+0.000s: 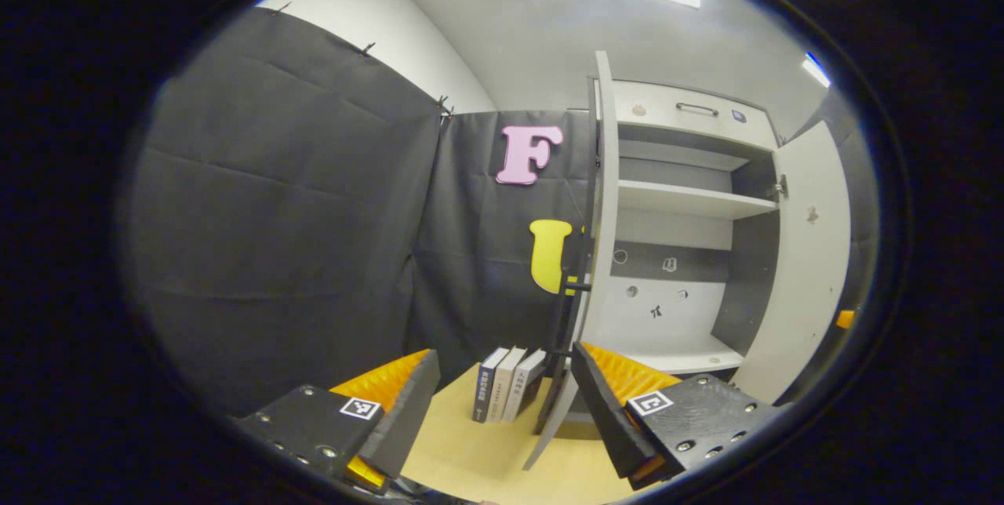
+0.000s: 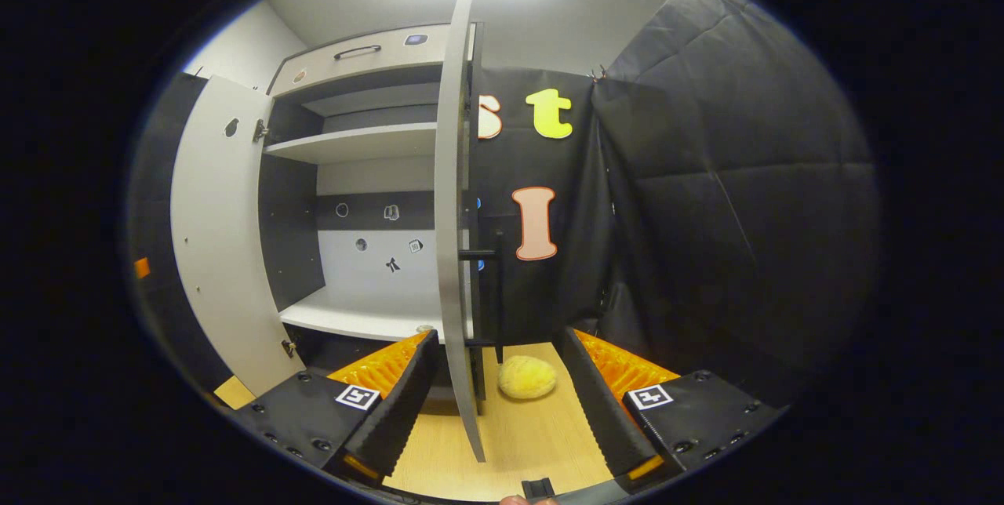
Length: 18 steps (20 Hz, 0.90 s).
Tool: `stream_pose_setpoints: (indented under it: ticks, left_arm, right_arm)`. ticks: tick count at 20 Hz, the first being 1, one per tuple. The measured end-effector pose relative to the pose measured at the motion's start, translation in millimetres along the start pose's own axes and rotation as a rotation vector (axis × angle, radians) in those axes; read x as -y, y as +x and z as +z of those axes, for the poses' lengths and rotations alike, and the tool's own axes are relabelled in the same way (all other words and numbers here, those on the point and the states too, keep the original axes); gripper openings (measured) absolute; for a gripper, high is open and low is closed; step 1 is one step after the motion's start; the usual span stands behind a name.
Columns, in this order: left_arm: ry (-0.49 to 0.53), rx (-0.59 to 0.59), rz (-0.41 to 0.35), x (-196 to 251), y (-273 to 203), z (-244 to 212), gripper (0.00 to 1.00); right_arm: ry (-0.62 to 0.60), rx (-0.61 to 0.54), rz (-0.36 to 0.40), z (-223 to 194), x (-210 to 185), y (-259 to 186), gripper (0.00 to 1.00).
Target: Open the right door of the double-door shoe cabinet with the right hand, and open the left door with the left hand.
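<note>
No readable text: the books' (image 1: 506, 383) spine print is too small to make out.

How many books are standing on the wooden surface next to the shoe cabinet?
3. The upright books stand side by side on the light wooden surface, just left of the open white left cabinet door. More may be hidden behind that door.

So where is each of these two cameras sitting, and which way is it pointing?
Left gripper view: rides on the left gripper, facing the edge of the cabinet's open left door; its two fingers frame the door, with books beyond.
Right gripper view: rides on the right gripper, facing the edge of the open right door; its fingers sit either side, with a yellow round object on the floor.
Shared: the open shoe cabinet's shelves and the top drawer handle.
</note>
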<state>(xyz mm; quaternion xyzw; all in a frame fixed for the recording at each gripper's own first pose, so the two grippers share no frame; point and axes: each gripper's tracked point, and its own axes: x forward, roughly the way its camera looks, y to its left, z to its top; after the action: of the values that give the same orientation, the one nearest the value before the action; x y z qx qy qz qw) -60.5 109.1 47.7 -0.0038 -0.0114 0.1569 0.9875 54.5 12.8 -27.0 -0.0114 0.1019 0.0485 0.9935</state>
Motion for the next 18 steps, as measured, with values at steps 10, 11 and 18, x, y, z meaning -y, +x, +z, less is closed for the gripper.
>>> stream_pose_setpoints:
  ticks: [10,11,18]
  left_arm:
    - [0.133,-0.011,-0.024,111,-8,3,0.98]
    - [0.159,-0.008,-0.034,123,-12,3,0.96]
    - [0.219,-0.054,-0.142,162,-26,-29,1.00]
  right_arm:
    - [-0.005,-0.014,0.108,-7,8,0,0.97]
    - [-0.016,-0.014,0.126,-8,4,0,0.97]
    - [-0.073,0.017,0.185,-14,-31,-8,0.98]
